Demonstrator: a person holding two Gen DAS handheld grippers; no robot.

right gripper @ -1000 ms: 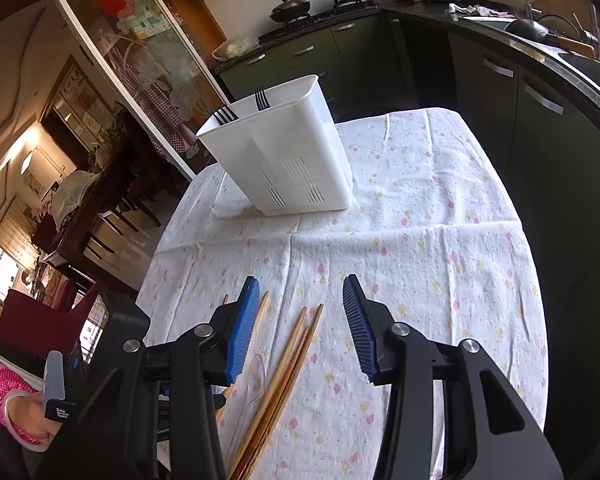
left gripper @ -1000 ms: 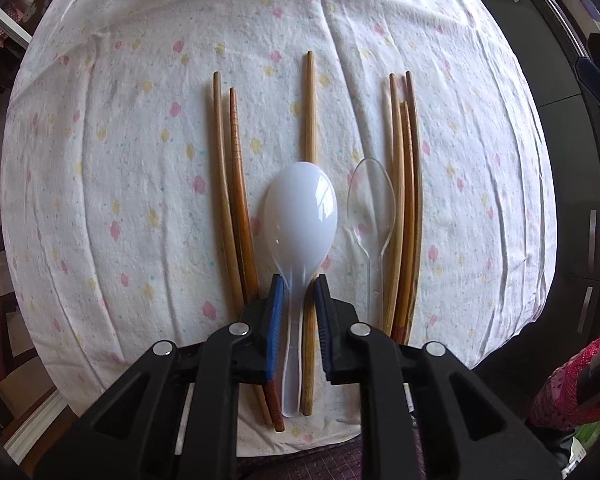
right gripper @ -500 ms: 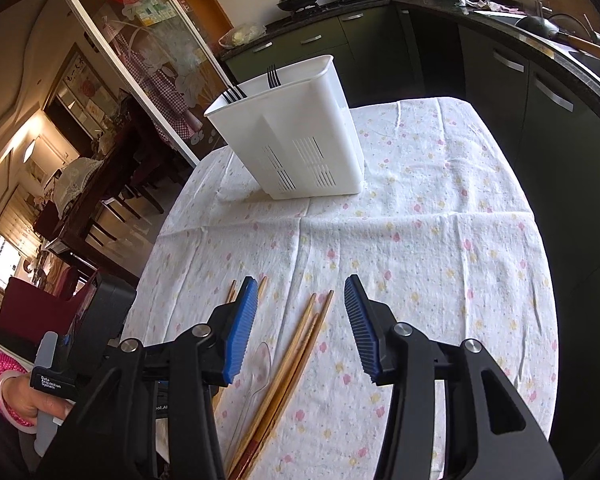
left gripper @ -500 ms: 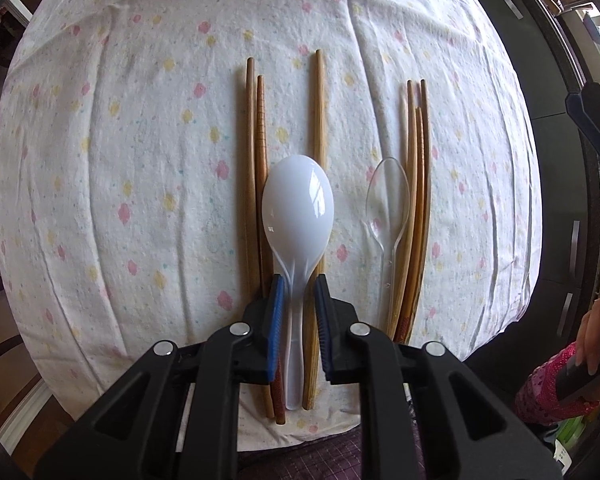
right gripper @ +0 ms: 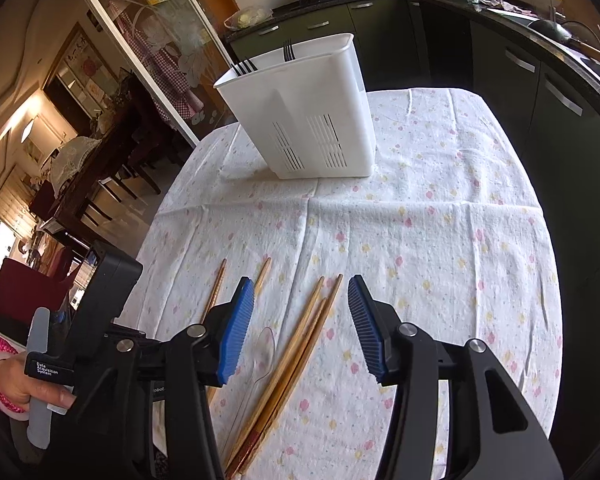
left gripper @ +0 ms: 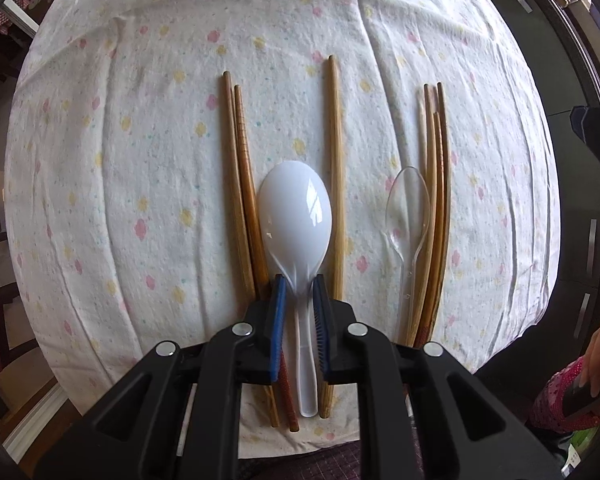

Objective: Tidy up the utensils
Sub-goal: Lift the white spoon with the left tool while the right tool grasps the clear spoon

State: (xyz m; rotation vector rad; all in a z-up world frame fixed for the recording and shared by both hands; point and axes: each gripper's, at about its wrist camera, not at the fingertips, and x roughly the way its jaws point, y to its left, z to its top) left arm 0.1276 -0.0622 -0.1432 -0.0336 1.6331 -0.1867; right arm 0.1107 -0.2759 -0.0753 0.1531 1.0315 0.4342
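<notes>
Since the white rice spoon (left gripper: 296,216) is lying lengthwise along the left gripper (left gripper: 299,296), the grip is turning on that axis:

Spoon axis: bowl pointing away toward the white utensil caddy (right gripper: 300,116), handle running back between the blue pads (left gripper: 279,312).
Left gripper: jaws nearly closed, straddling the neck; whether they are actually pinching it, I cannot tell.
Right gripper (right gripper: 300,328): spread wide, hovering over the chopstick bundle (right gripper: 296,364) and clear plastic spoon (right gripper: 262,356).
Nearer hand: left.
Surface: all lying on the flowered tablecloth (left gripper: 140,160).

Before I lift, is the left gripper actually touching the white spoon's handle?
Touching. The left wrist view shows the left gripper with both blue pads pressed against the white spoon at its neck.
</notes>
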